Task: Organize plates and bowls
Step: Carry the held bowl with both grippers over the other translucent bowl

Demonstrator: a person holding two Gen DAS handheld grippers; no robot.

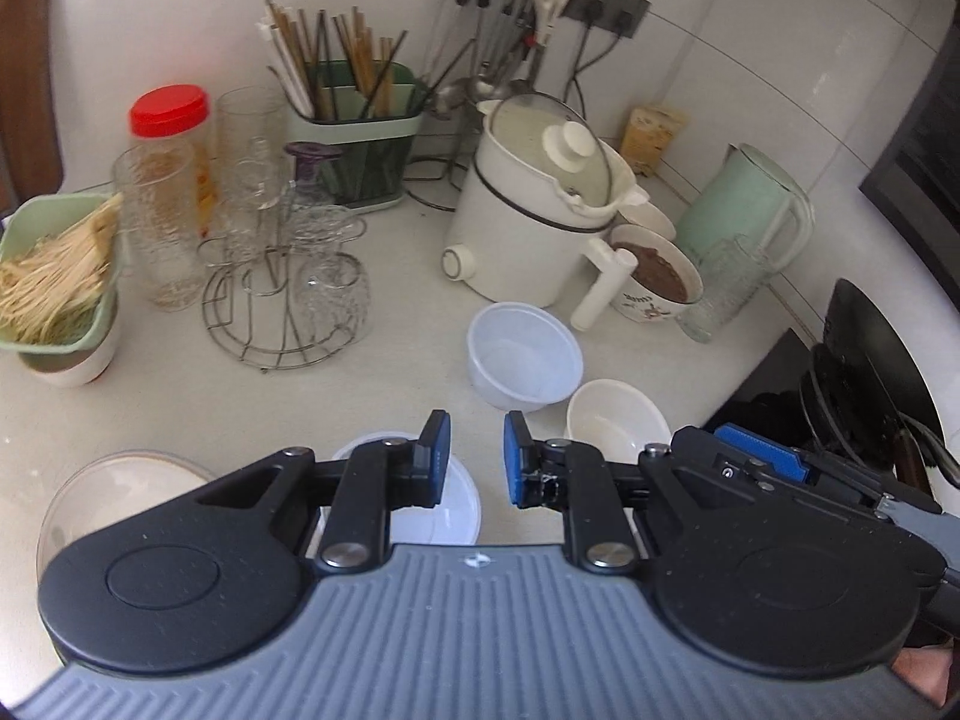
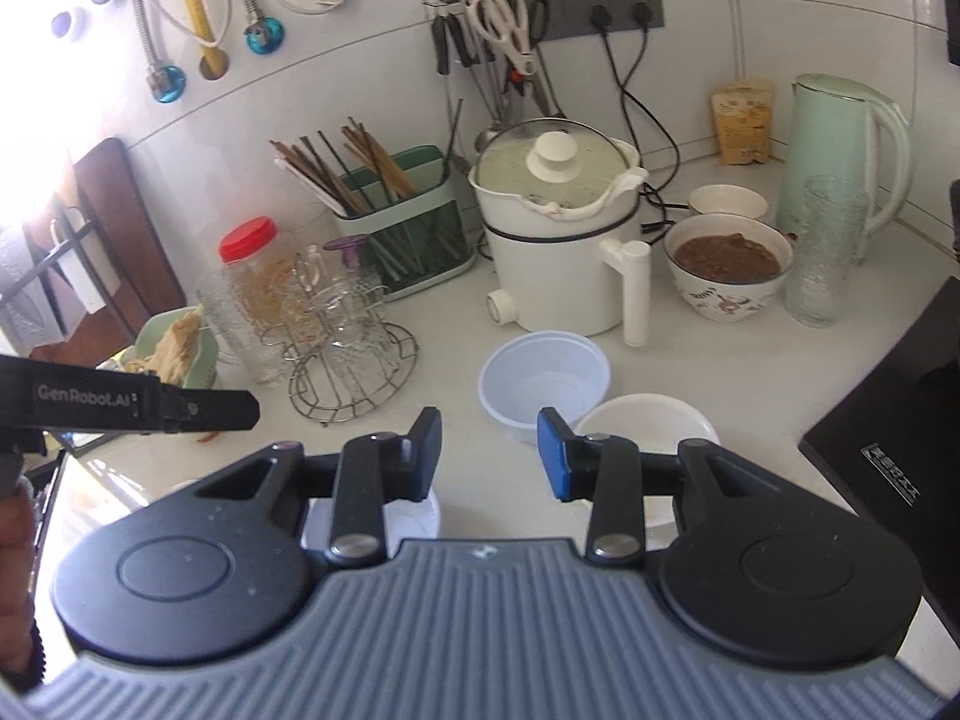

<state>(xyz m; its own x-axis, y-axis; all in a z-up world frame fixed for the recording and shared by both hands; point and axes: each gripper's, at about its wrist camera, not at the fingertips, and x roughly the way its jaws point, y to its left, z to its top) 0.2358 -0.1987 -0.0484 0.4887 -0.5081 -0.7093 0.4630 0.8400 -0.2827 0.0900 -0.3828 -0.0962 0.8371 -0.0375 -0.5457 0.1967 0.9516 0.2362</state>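
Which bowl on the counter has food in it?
The patterned bowl beside the white cooker's handle: it holds a brown mash. The translucent plastic bowl and the white bowl in front of it look empty.

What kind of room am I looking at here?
Most likely a home kitchen counter. A white electric cooking pot with a glass lid, a green holder of chopsticks, and utensils and scissors hanging on the tiled wall point to it.
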